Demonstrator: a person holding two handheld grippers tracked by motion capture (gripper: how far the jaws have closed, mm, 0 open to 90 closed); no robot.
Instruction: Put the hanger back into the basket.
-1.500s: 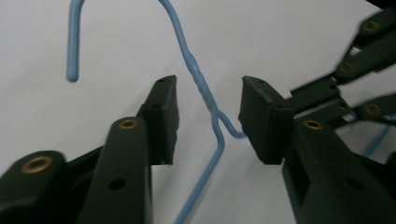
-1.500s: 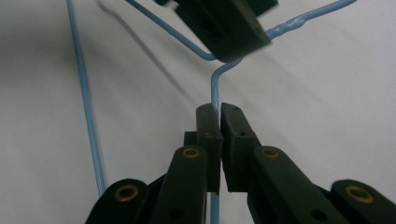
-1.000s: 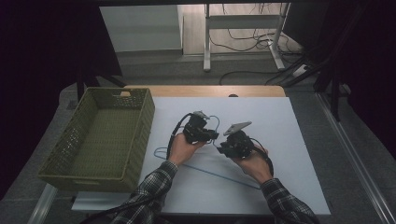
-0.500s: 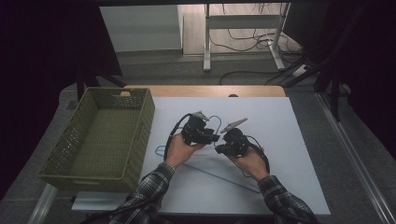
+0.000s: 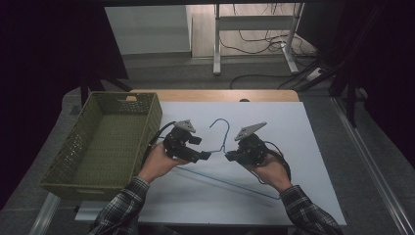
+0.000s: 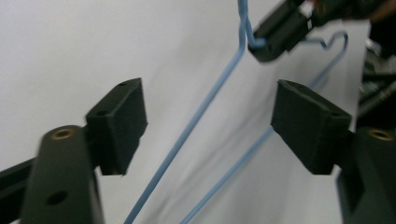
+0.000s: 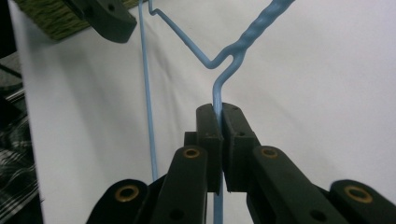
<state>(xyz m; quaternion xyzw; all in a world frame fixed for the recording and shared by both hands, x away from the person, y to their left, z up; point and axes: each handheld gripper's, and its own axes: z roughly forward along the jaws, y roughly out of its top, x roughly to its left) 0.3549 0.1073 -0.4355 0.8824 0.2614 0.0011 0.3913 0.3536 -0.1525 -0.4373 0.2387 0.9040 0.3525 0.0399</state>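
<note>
White surface (image 5: 313, 147), blue wire hanger (image 5: 221, 139) flat, hook pointing away, right tool (image 5: 229, 156) clamped beside its neck, left tool (image 5: 207, 155) gaping astride its wires.

No legible text, label, brand, number or sign anywhere in the three views.

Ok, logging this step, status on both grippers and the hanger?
Right gripper shut on blue wire hanger. Left gripper open, straddling its wire. Green basket left, clear of work.
</note>
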